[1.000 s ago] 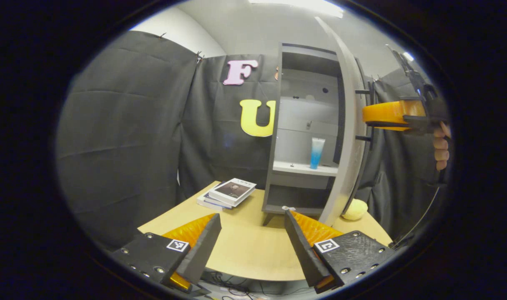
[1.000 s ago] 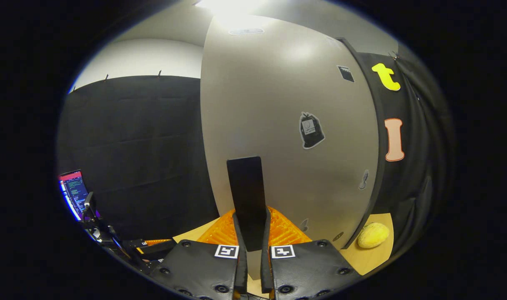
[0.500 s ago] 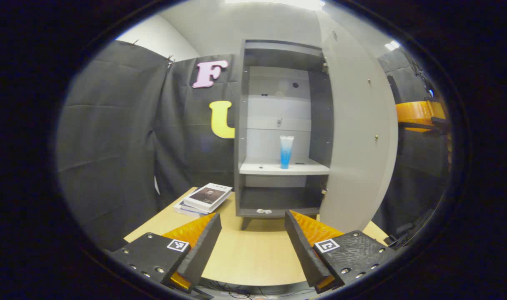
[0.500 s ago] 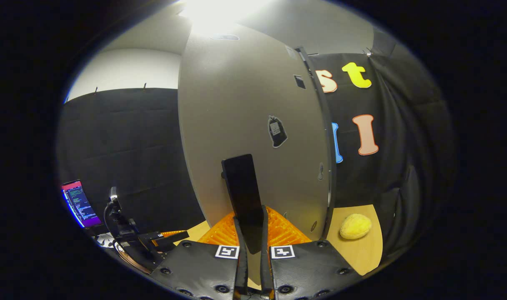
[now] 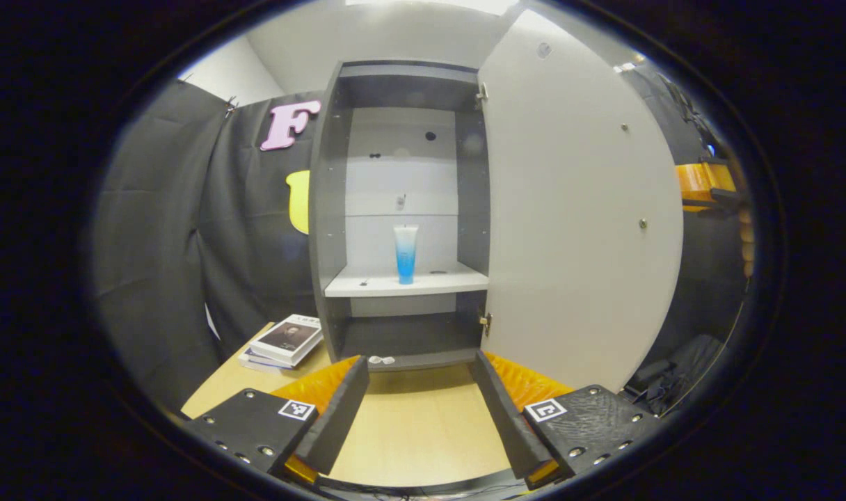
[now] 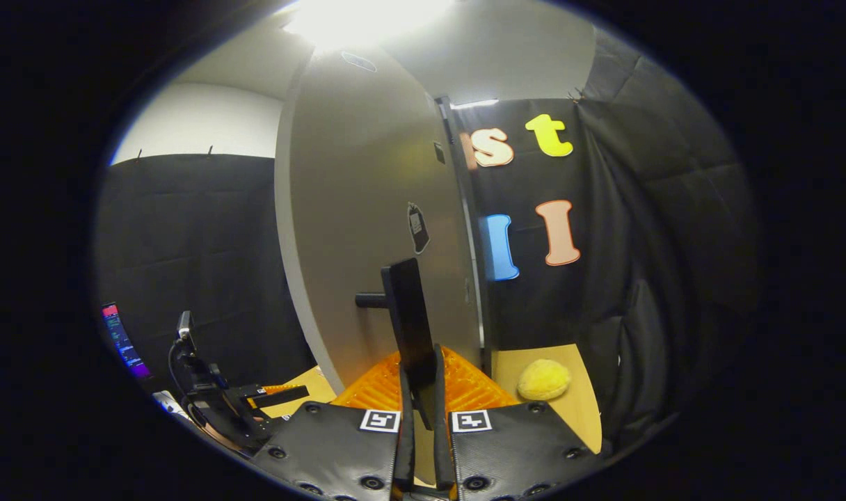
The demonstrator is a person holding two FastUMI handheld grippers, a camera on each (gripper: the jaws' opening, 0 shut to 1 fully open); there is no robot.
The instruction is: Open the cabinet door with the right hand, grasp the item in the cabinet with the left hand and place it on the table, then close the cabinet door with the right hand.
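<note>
Holding: my right gripper (image 6: 419, 445) has both fingers pinched on the dark handle (image 6: 408, 316) of the cabinet door (image 6: 367, 229).
Door: swung wide open — in the left gripper view its pale inner face (image 5: 576, 223) stands at the right of the cabinet (image 5: 329, 209).
Left gripper (image 5: 419, 407): fingers spread well apart, nothing between them, low over the table (image 5: 423, 424) and facing the cabinet.
Item: a tube (image 5: 405, 252), clear above and blue below, upright on the middle shelf (image 5: 409, 284).
Elsewhere: I see books (image 5: 284, 339) stacked left of the cabinet — a yellow lump (image 6: 543, 379) lies on the table beyond the door.
</note>
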